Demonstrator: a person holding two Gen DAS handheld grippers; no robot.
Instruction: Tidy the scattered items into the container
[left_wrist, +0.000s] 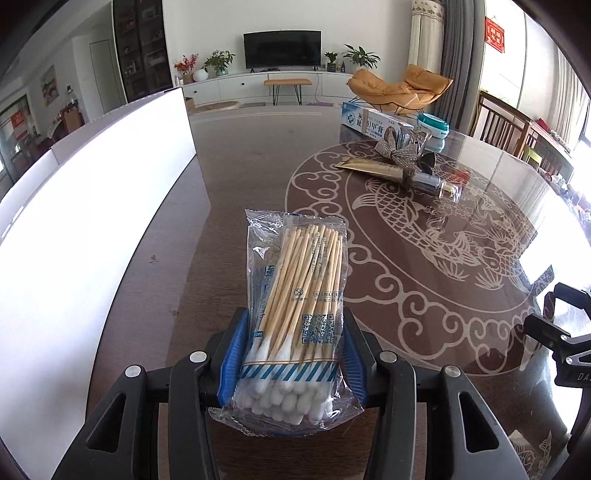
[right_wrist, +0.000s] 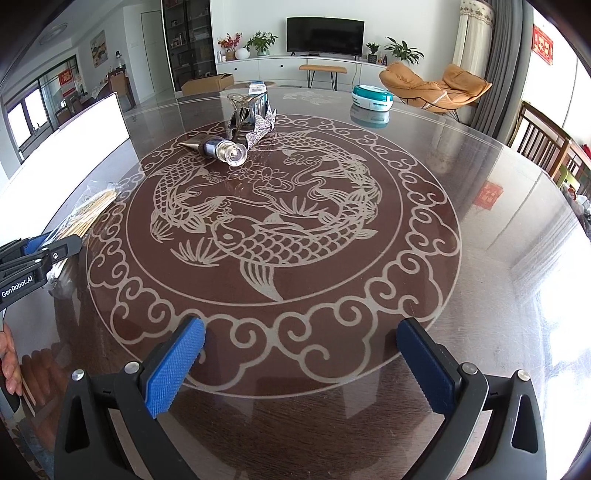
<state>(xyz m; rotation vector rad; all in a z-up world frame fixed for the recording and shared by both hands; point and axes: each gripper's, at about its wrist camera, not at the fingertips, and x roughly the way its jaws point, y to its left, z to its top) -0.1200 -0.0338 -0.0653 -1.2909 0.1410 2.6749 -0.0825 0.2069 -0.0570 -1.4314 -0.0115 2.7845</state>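
Here the left tongs (left_wrist: 291, 354) pinch a clear pack of cotton swabs (left_wrist: 295, 295) at its cotton end, held above the glass tabletop (left_wrist: 424, 295) just beside the white container (left_wrist: 92, 206). The right tongs (right_wrist: 301, 363) hover spread wide over the tabletop, holding nothing.

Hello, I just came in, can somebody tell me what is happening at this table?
A person is tidying small items with a claw in each hand. The left claw is shut on a packet of cotton swabs, held beside the white container. The right claw is open and holds nothing, above the patterned table. A bottle with a ribbon, a boxed tube and a teal round case are on the table, not yet collected.
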